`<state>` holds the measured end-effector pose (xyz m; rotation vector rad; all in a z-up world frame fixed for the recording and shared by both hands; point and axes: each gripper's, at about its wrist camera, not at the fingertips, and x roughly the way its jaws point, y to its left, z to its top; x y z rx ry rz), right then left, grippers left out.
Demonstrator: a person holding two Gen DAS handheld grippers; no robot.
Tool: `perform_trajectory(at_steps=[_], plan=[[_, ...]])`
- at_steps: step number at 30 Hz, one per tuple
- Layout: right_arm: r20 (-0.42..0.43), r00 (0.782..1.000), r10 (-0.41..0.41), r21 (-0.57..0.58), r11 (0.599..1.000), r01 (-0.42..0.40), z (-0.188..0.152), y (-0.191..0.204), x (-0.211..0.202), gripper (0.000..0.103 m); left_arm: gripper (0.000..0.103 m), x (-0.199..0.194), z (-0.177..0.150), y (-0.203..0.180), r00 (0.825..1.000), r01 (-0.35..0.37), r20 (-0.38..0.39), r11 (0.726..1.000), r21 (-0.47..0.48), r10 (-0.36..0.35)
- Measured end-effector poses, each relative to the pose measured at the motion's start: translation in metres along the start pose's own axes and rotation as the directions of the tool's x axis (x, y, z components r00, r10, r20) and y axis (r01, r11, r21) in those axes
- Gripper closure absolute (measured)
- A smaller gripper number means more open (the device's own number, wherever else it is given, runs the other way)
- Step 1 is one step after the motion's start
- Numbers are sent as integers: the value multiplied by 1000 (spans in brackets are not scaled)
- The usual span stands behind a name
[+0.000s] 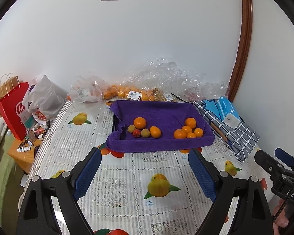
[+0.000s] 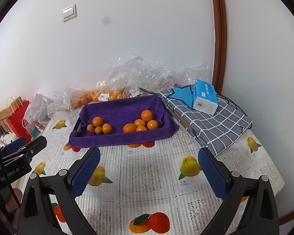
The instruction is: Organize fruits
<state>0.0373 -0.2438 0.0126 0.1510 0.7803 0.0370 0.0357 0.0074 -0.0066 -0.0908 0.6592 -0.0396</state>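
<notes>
A tray lined with a purple towel (image 1: 158, 113) (image 2: 119, 105) sits on the fruit-print tablecloth. In it, a left group holds two oranges (image 1: 140, 122) (image 2: 97, 121), two small brownish fruits (image 1: 145, 132) and a small red fruit (image 1: 136, 133) (image 2: 91, 130). A right group holds several oranges (image 1: 188, 130) (image 2: 140, 124). My left gripper (image 1: 145, 153) is open and empty, hovering in front of the tray. My right gripper (image 2: 149, 152) is open and empty, also in front of the tray. Each gripper shows at the edge of the other's view.
Clear plastic bags with oranges (image 1: 125, 93) (image 2: 100, 96) lie behind the tray by the wall. A folded checked cloth (image 1: 231, 131) (image 2: 205, 121) with a blue tissue pack (image 2: 204, 97) lies to the right. A red paper bag (image 1: 15, 107) stands beyond the table's left edge.
</notes>
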Motion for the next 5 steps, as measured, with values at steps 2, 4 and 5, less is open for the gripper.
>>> perform_trajectory(at_steps=[2,4,5], plan=[[2,1000,2,-2,1000,-2,-1,1,0,4,13,-1,-1,0,1000,-1,5,1000,-1,1],[0,1000,2,-6,1000,-2,-2,1,-1,4,13,-2,-1,-2,1000,-3,8,1000,5,3],[0,1000,1,-7,1000,-1,-2,1,-1,4,13,-2,-2,-3,1000,-2,10,1000,9,2]])
